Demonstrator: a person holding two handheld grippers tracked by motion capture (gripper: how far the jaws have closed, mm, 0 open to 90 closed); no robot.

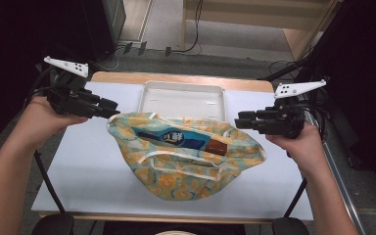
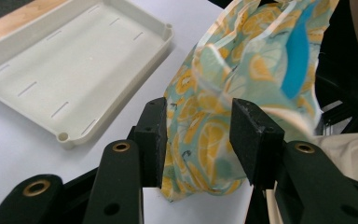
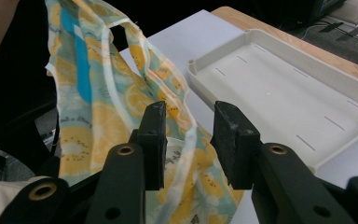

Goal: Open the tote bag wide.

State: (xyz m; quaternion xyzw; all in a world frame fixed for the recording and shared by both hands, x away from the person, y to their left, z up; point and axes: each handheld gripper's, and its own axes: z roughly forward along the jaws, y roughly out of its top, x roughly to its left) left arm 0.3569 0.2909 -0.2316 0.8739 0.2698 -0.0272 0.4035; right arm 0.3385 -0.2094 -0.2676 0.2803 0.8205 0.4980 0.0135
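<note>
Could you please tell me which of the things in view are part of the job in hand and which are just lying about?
Part of the job:
- lemon-print bag, held up by its two ends
- blue packet inside it
- brown item inside it
- left gripper on the bag's edge
- right gripper on the other edge

Lying about:
- white tray behind the bag
- table
</note>
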